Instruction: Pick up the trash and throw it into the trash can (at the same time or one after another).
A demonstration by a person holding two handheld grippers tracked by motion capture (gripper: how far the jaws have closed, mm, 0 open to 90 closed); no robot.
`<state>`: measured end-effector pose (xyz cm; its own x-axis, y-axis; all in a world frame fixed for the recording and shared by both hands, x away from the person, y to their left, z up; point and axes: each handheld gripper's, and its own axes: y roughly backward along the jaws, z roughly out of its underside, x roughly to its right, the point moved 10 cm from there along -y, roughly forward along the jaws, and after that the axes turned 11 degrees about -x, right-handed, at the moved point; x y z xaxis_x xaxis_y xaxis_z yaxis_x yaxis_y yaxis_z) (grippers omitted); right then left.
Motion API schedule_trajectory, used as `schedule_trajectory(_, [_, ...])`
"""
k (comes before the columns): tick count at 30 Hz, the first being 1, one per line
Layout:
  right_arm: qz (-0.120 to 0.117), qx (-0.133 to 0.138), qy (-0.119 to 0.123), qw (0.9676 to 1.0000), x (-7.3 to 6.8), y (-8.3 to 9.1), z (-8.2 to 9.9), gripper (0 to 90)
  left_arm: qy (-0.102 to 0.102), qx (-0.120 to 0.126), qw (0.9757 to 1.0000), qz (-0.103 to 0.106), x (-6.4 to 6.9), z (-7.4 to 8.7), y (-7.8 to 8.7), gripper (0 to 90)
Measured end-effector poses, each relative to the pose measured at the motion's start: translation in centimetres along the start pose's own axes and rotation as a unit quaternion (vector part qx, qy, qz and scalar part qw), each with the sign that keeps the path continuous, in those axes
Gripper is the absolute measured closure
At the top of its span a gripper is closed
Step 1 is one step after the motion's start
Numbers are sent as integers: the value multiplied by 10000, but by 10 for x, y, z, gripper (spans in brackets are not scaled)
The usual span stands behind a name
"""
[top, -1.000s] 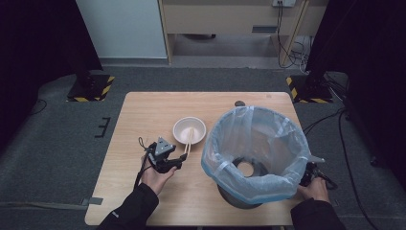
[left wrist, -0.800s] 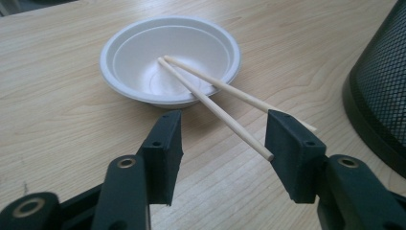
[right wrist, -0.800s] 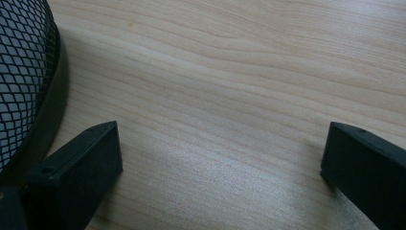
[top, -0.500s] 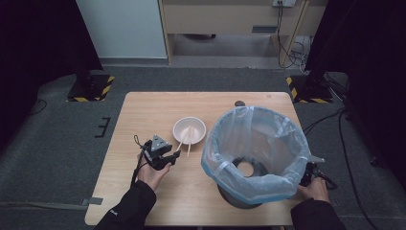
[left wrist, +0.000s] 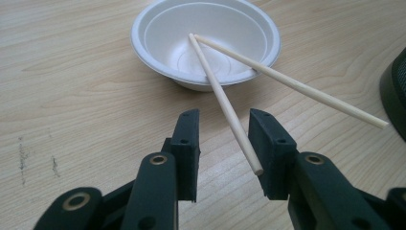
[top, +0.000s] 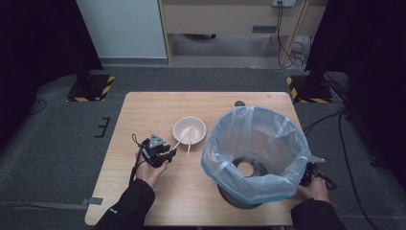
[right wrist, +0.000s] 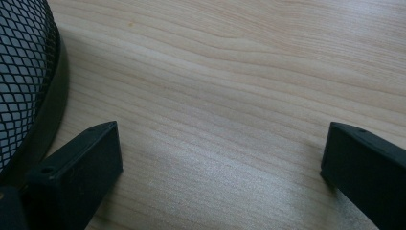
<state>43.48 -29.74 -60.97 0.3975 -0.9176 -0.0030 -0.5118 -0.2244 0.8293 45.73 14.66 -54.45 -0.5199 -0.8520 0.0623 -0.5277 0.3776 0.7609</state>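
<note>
1. The left gripper (left wrist: 223,139) has just been narrowing its fingers (left wrist: 187,143) around the nearer chopstick (left wrist: 225,103), and compared with a second ago the hand is sitting a little closer to the person, back from the white bowl (top: 189,130)

2. In the left gripper view the free end of that chopstick is lying between the two fingers, right against the inner face of the finger at the right of that view; the other finger is standing clear of it with a gap showing, so the fingers are part-way spread and not yet pinching the stick

3. Both chopsticks are resting with their far ends inside the bowl and their near ends out over its rim; the second chopstick (left wrist: 292,84) is angling away towards the bin side, apart from the fingers

4. The bowl is sitting on the tabletop (top: 143,110) near its middle, just beside the mesh bin lined with a pale blue bag (top: 256,143)

5. The right gripper (right wrist: 222,163) is resting low by the bin's base (right wrist: 52,91) at the near right of the tabletop, its fingers spread wide with nothing but bare wood between them

6. To my eye the narrowing means a pickup of the one chopstick is coming, likely for the bin; the grip is sitting near the very end of the stick, so it could swing or slip when lifted
</note>
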Motion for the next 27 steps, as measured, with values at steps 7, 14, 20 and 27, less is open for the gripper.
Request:
schedule_trajectory(7, [1,0,-1,10000,0,0,0,5,25,-67,10000,-1,-1,1,0,712])
schedule_trajectory(14, [0,0,-2,10000,0,0,0,5,73,-105,9999,29,-2,1,1,795])
schedule_trajectory(20, [1,0,0,10000,0,0,0,5,79,-128,9999,81,-1,0,3,851])
schedule_trajectory(27, [0,0,-1,10000,0,0,0,5,85,-58,9999,99,0,-3,8,855])
